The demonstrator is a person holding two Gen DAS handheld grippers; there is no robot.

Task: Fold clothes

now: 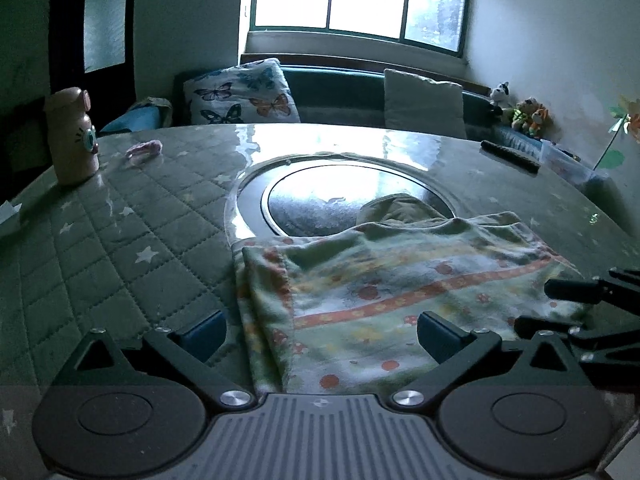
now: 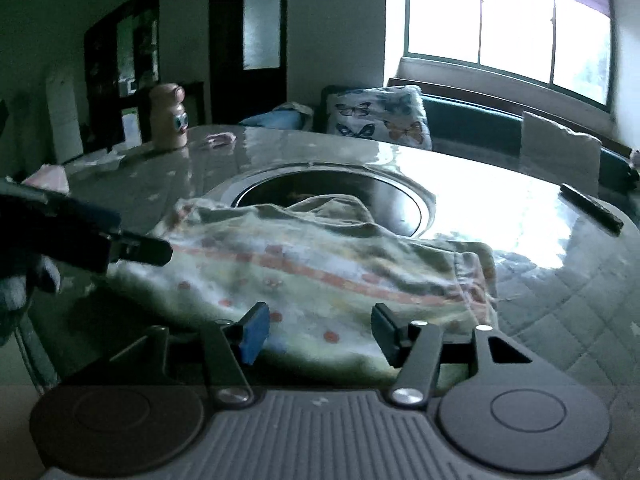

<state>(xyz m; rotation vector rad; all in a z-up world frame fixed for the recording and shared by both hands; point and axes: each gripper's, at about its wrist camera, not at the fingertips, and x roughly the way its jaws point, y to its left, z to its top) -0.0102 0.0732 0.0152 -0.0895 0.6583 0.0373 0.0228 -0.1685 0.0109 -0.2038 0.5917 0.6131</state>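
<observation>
A light green patterned garment (image 1: 400, 280) with orange bands and red dots lies partly folded on the table's near edge; it also shows in the right wrist view (image 2: 312, 272). My left gripper (image 1: 320, 336) is open, its jaws wide apart over the garment's near left part. My right gripper (image 2: 316, 336) is open over the garment's near right part, and its fingers (image 1: 572, 292) show at the right edge of the left wrist view. The left gripper's fingers (image 2: 136, 248) show at the left of the right wrist view.
The round table (image 1: 120, 240) has a quilted star cover and a dark glass centre disc (image 1: 344, 196). A pink bottle (image 1: 72, 140) and a small pink item (image 1: 144, 148) stand far left. A dark remote (image 1: 510, 156) lies far right. A sofa with cushions (image 1: 244, 92) is behind.
</observation>
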